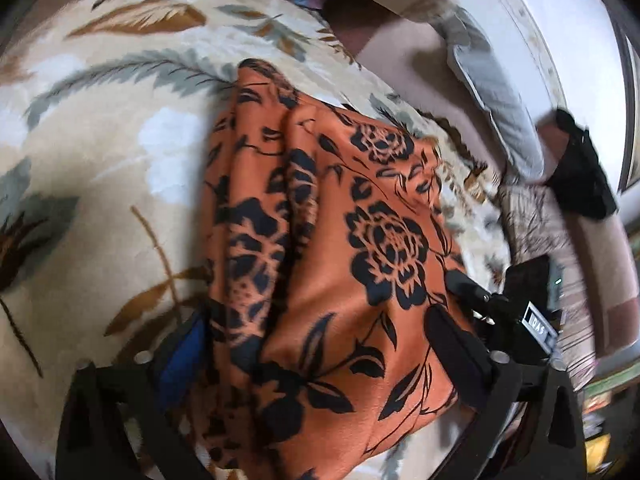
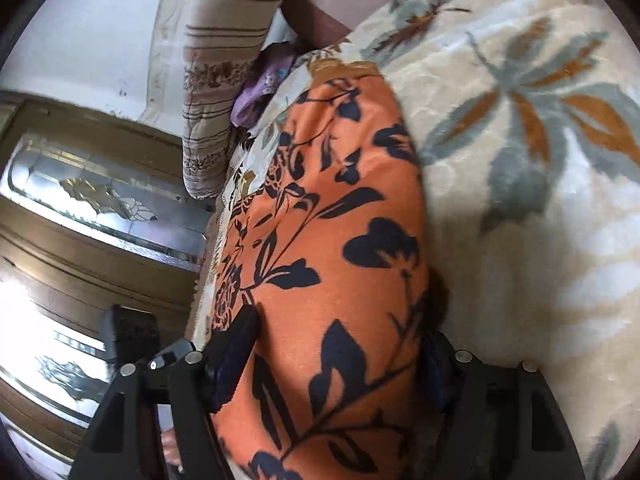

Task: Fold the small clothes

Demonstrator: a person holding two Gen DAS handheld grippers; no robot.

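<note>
An orange garment with black flower print (image 1: 340, 240) hangs in folds over the cream leaf-patterned blanket (image 1: 100, 152). My left gripper (image 1: 316, 344) is shut on the garment's near edge; the cloth fills the gap between its fingers and hides the blue pad in part. In the right wrist view the same orange garment (image 2: 340, 240) runs up from my right gripper (image 2: 336, 360), which is shut on it, with cloth bunched between the fingers. The other gripper (image 1: 520, 304) shows at the right in the left wrist view.
The blanket (image 2: 520, 160) covers a bed. A striped pillow (image 2: 224, 72) and a purple cloth (image 2: 256, 92) lie at its far end. A grey pillow (image 1: 492, 96) lies at the far right in the left wrist view. A wooden door with glass panels (image 2: 100, 200) stands beside the bed.
</note>
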